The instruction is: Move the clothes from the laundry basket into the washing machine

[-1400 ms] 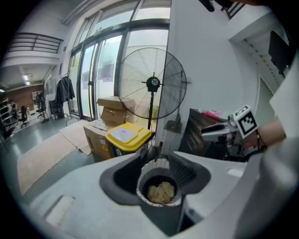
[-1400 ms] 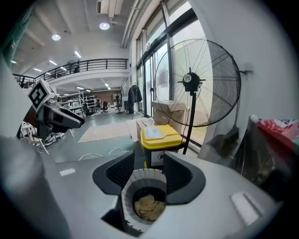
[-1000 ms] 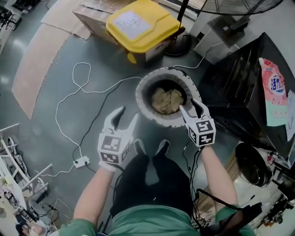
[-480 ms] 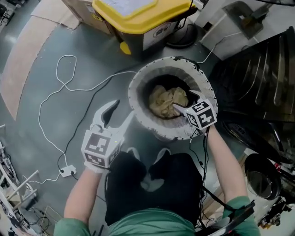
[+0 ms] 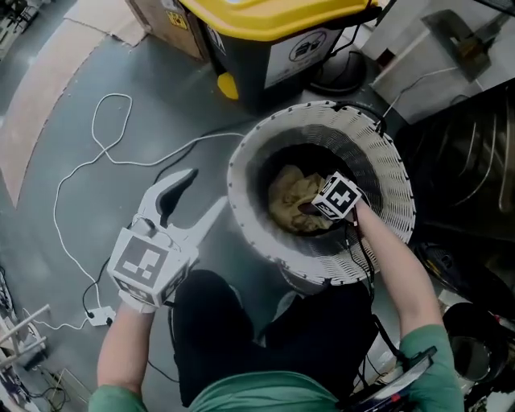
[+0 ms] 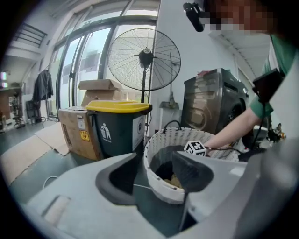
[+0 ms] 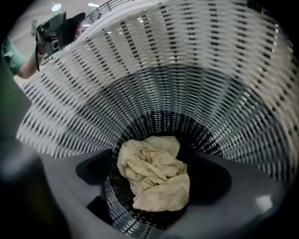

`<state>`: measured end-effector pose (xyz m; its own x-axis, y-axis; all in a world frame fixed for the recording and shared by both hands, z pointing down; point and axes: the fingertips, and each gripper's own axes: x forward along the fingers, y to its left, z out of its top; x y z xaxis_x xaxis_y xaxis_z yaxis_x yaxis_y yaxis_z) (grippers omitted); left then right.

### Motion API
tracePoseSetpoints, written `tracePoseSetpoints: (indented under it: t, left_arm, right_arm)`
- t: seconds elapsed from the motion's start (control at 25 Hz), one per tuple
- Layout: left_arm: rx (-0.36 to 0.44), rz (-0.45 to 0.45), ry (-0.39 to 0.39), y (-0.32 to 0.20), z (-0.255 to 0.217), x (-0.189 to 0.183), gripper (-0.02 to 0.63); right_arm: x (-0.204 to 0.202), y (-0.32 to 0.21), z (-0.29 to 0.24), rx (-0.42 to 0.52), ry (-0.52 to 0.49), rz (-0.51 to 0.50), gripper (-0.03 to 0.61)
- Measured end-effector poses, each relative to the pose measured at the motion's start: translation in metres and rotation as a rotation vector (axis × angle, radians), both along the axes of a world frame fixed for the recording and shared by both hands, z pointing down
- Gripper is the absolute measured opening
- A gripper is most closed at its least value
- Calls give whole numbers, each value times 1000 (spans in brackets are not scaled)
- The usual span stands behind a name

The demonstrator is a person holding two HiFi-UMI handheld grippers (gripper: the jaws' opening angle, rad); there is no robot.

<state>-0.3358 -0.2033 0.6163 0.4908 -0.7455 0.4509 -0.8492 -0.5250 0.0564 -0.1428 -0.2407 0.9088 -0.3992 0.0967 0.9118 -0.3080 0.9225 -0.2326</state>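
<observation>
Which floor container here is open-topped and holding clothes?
The white woven laundry basket, with a crumpled beige cloth at its bottom. The dark bin behind it is shut under a yellow lid.

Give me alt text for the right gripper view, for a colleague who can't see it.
The right gripper points down into a white woven laundry basket, its jaws apart and just opened wider. A crumpled beige cloth lies at the basket's dark bottom, in line between the jaws but not gripped.
</observation>
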Motion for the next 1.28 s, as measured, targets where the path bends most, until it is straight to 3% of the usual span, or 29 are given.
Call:
tracePoseSetpoints:
  t: [0.16, 0.36, 0.44, 0.6, 0.8, 1.0, 1.2, 1.24, 1.28]
  left_arm:
    - [54, -96, -14, -9, 9, -21, 239]
    - [61, -154, -37, -7, 13, -38, 239]
    - [60, -173, -40, -3, 16, -44, 239]
    - [49, -203, -43, 5, 24, -59, 239]
    - [42, -246, -30, 10, 38, -76, 236]
    - [47, -226, -24, 8, 44, -69, 233]
    - [59, -222, -21, 8, 41, -64, 207]
    - [62, -218, -17, 7, 39, -63, 202]
    - [63, -216, -14, 7, 39, -62, 199]
  right_arm:
    - [1, 4, 54, -12, 35, -102, 506]
    - [7, 32, 116, 6, 150, -431, 546]
    - [4, 39, 135, 11, 184, -515, 576]
    - [7, 39, 167, 2, 261, -601, 583]
    - [34, 43, 194, 41, 376, -795, 583]
    - [36, 40, 205, 111, 420, -821, 578]
    - [34, 37, 197, 118, 388, -793, 447]
    - [34, 39, 194, 103, 376, -788, 400]
    - [35, 42, 192, 85, 365, -781, 305]
